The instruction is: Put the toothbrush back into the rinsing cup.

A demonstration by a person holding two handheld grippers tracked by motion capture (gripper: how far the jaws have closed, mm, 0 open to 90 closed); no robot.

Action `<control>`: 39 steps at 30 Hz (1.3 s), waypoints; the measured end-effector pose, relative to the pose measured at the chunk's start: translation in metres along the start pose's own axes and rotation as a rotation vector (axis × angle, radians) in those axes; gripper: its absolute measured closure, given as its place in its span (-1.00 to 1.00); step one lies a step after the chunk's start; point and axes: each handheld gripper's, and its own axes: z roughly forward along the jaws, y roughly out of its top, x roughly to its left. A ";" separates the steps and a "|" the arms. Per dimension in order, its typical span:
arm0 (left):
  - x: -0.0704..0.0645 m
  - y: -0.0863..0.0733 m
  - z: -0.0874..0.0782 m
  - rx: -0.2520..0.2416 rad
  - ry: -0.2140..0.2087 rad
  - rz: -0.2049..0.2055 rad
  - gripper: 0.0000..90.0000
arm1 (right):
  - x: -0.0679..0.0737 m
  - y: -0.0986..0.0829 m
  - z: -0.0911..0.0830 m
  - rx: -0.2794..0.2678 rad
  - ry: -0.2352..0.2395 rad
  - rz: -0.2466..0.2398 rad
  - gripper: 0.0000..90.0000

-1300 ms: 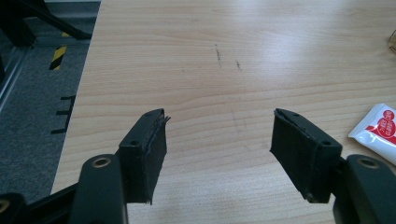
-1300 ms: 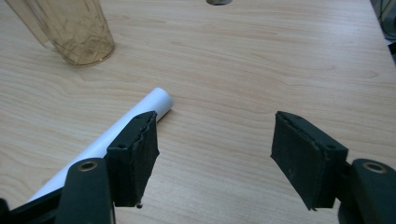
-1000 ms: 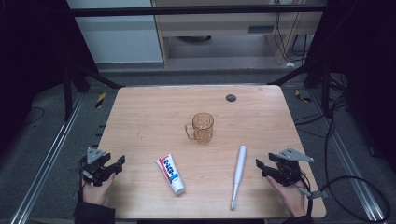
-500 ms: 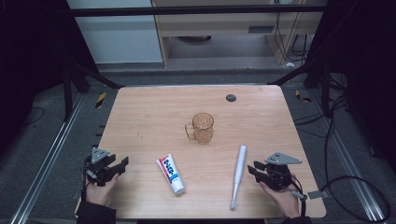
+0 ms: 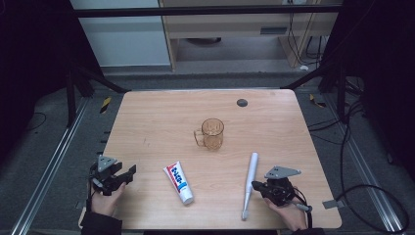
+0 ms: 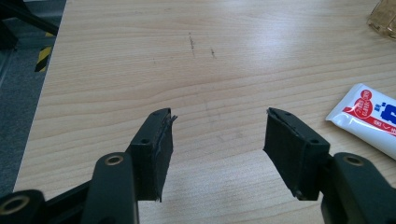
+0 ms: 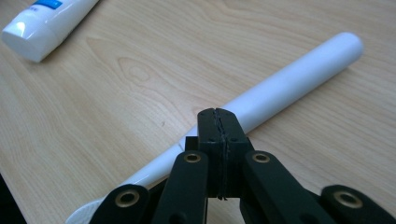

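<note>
My right tool [image 5: 255, 186] sits low over the surface [image 5: 161, 117] with its jaws pressed together, nothing between them. The white toothbrush [image 5: 249, 182] lies flat just ahead of that tool's tips; in the right gripper view the white handle [image 7: 280, 91] runs slantwise behind the closed jaws, and I cannot tell whether they touch it. The toothpaste tube [image 5: 178, 182] lies well off to that tool's far side, cap end nearest [image 7: 28, 39].

My left tool [image 5: 128, 172] has its jaws wide apart and holds nothing, with bare wood between them in the left gripper view. The tube [image 6: 369, 116] lies just beyond its right jaw, apart from it. The amber cup [image 5: 212, 133] stands upright farther ahead, between both tools.
</note>
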 end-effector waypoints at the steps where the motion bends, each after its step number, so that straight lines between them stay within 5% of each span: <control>1: 0.000 0.000 0.000 0.000 0.000 0.000 -0.09 | 0.000 0.000 0.000 0.000 0.000 0.000 1.00; 39: -0.001 0.000 0.003 0.011 0.009 0.012 -0.14 | 0.015 -0.005 0.023 0.059 0.058 -0.039 0.97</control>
